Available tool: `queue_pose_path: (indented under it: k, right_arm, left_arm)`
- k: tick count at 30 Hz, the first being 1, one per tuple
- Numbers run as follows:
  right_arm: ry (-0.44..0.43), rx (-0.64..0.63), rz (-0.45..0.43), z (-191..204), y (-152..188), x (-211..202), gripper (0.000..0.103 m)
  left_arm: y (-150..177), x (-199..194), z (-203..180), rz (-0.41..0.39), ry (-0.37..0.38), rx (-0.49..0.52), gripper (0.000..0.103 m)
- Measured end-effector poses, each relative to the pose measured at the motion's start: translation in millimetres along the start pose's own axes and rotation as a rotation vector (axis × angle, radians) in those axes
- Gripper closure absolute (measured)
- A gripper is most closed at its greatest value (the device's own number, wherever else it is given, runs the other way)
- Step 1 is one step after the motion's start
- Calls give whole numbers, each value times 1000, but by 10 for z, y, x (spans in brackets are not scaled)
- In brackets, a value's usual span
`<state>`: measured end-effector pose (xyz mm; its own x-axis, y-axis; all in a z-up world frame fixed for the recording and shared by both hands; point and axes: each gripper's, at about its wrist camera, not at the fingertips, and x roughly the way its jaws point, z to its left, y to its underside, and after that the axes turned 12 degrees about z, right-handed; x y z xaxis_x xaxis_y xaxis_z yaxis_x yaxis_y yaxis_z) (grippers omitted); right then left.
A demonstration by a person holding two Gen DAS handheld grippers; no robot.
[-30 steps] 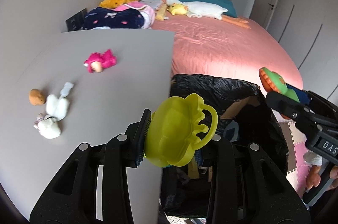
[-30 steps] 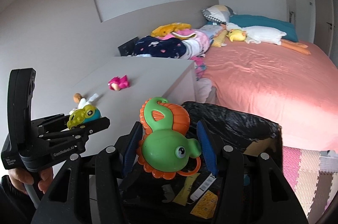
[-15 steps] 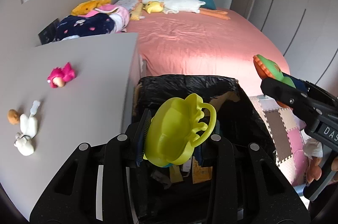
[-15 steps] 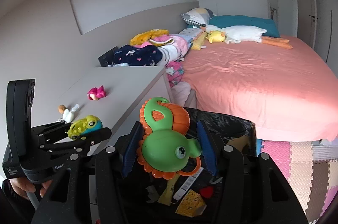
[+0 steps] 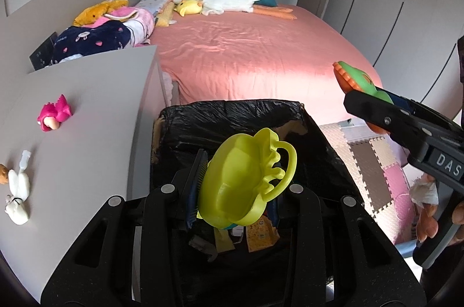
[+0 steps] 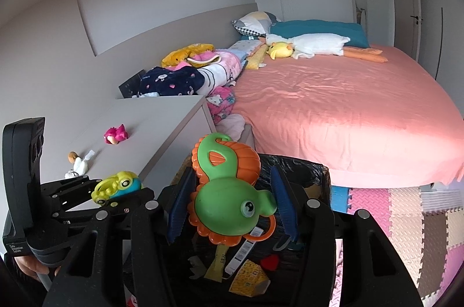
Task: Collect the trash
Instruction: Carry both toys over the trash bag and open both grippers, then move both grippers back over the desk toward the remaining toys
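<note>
My left gripper point(image 5: 236, 191) is shut on a yellow-green plastic toy point(image 5: 232, 179) and holds it over the open bin lined with a black bag point(image 5: 232, 108). In the right wrist view the same toy point(image 6: 116, 185) shows a blue part, at the left of the bin point(image 6: 295, 162). My right gripper point(image 6: 232, 205) is shut on a green and orange toy animal point(image 6: 226, 202), also above the bin's mouth. From the left wrist view that toy point(image 5: 351, 75) sticks out of the right gripper point(image 5: 365, 95) at the bin's right side.
Wrappers and a yellow packet point(image 6: 249, 278) lie in the bin. Left of it stands a grey cabinet point(image 5: 95, 110) with a pink toy point(image 5: 53, 115) and small white figures point(image 5: 18, 191). Behind is a pink bed point(image 5: 261, 57); foam mats point(image 5: 382, 179) cover the floor.
Both grippers have slid right, from over the cabinet's edge to above the bin's mouth, each still holding its toy. The cabinet now lies further left in both views.
</note>
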<state>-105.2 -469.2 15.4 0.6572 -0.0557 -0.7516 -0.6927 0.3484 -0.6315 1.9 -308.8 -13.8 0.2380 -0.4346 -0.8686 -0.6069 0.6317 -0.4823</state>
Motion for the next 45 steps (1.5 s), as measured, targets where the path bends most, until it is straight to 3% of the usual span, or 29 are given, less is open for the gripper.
queue_pose_path:
  k: [2, 3, 4, 10, 20, 38, 45]
  right_arm:
    - [11, 3, 7, -13, -21, 25, 47]
    - [15, 13, 2, -31, -28, 23, 34]
    - [21, 23, -5, -47, -39, 23, 20]
    - [42, 69, -38, -129, -30, -17, 16]
    - [15, 62, -18, -52, -27, 84, 16]
    - [-65, -39, 40, 664, -147, 506, 16]
    - [-114, -53, 62, 923, -205, 670, 16]
  left_arm:
    - [10, 15, -23, 7, 12, 25, 51]
    - [26, 4, -42, -9, -18, 31, 18]
    - [41, -17, -61, -28, -40, 32, 6]
    - [66, -12, -91, -36, -86, 67, 6]
    - [128, -25, 126, -30, -111, 14, 6]
    - [380, -209, 947, -37, -200, -134, 6]
    - [455, -295, 1275, -63, -277, -183, 6]
